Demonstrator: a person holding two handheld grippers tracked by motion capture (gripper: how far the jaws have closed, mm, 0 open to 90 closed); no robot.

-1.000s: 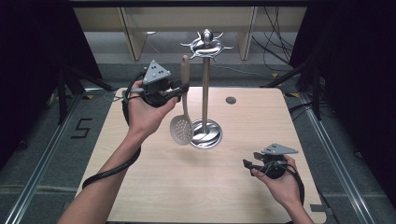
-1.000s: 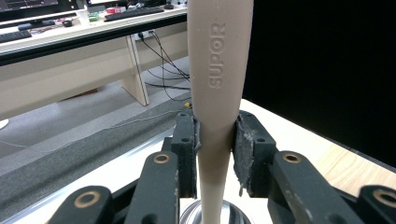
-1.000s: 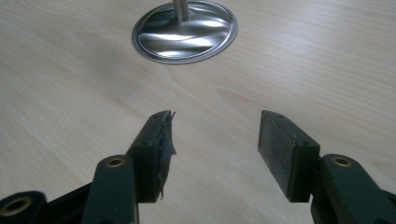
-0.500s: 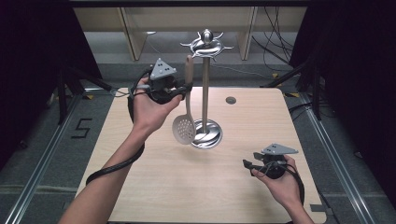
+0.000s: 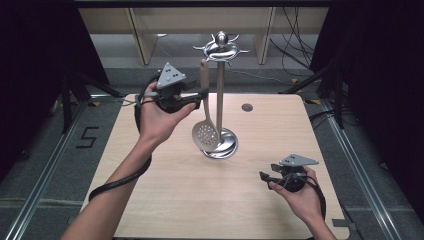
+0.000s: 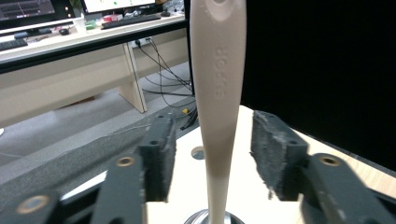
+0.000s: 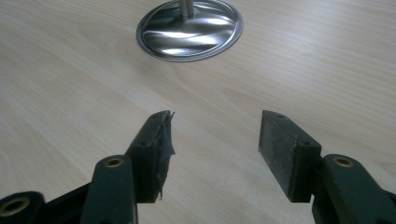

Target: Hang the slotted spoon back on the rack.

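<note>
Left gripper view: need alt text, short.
A beige spoon handle stands upright between the left gripper's two black jaws, with a gap on each side. Below it shows the wooden table; behind are a desk with monitors and trailing cables.

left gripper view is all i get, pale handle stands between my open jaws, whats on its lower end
Observer: A round perforated skimmer head, hanging just above a stand's shiny base.
Operator: anything right beside it
Observer: The handle runs just left of the stand's upright pole, nearly parallel to it. I cannot tell whether they touch.
Operator: and over on my right
Observer: The right gripper sits low at the front right of the table, jaws open and empty, aimed at the base.
</note>
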